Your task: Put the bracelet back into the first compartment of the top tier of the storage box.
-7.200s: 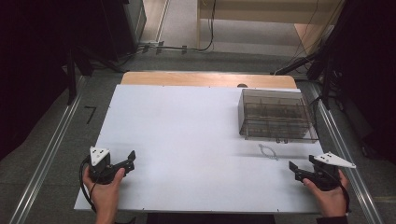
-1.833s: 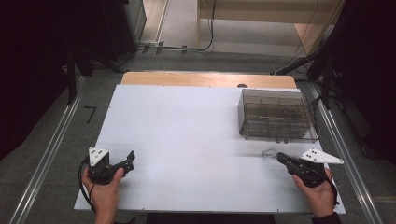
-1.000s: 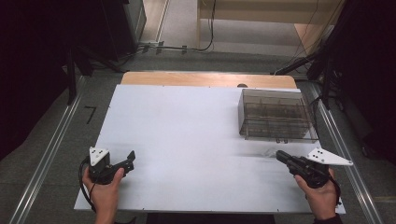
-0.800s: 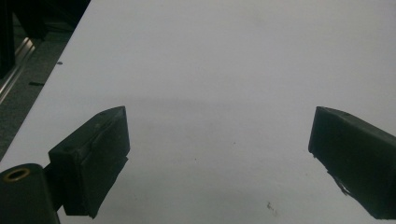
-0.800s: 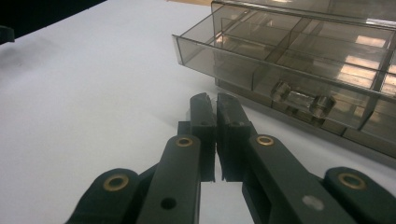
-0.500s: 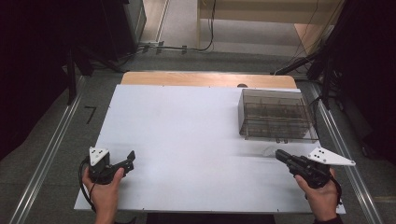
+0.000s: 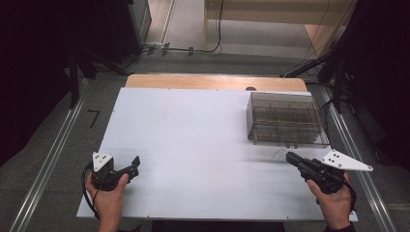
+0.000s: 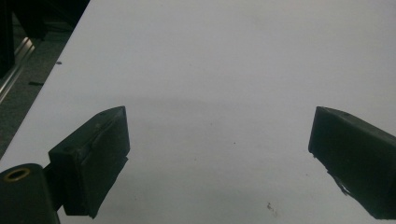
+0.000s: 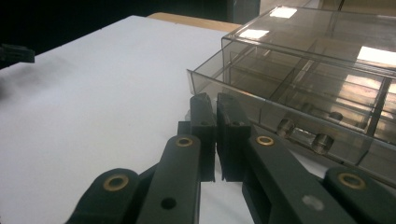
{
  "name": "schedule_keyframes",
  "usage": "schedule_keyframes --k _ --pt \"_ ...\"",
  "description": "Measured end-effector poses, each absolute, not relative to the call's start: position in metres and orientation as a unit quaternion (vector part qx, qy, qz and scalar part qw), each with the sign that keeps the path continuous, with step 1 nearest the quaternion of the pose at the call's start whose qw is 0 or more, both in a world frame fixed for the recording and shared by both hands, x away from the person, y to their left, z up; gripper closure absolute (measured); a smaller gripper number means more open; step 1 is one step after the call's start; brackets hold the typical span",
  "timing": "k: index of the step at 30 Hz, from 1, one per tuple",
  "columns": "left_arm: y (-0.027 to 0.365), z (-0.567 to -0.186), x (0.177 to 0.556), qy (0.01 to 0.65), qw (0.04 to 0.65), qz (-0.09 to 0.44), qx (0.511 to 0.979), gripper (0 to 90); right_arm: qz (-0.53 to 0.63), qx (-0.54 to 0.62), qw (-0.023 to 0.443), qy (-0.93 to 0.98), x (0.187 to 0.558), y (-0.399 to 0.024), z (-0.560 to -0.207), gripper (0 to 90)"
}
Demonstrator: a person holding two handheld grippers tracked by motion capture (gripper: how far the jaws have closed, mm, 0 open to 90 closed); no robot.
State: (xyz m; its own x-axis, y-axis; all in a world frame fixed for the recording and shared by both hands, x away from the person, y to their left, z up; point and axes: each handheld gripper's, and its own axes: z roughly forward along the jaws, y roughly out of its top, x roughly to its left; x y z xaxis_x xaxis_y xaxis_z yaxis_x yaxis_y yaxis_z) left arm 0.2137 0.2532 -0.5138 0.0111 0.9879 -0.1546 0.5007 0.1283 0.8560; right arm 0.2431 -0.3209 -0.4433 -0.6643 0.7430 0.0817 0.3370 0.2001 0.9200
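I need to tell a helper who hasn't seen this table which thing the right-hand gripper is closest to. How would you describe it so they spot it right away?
Start from the white table top and look to its far right part. There stands a clear, smoke-tinted plastic box with a lid and inner dividers, just beyond the shut right gripper. It is the only see-through container there, with small round knobs along its near wall.
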Motion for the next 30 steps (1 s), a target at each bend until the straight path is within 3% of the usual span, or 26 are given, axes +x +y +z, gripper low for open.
schedule_keyframes --k 30 --pt "0.253 -0.514 0.214 0.633 0.403 0.303 0.587 5.5 0.555 0.356 0.222 0.719 0.252 -0.315 -0.419 84.5"
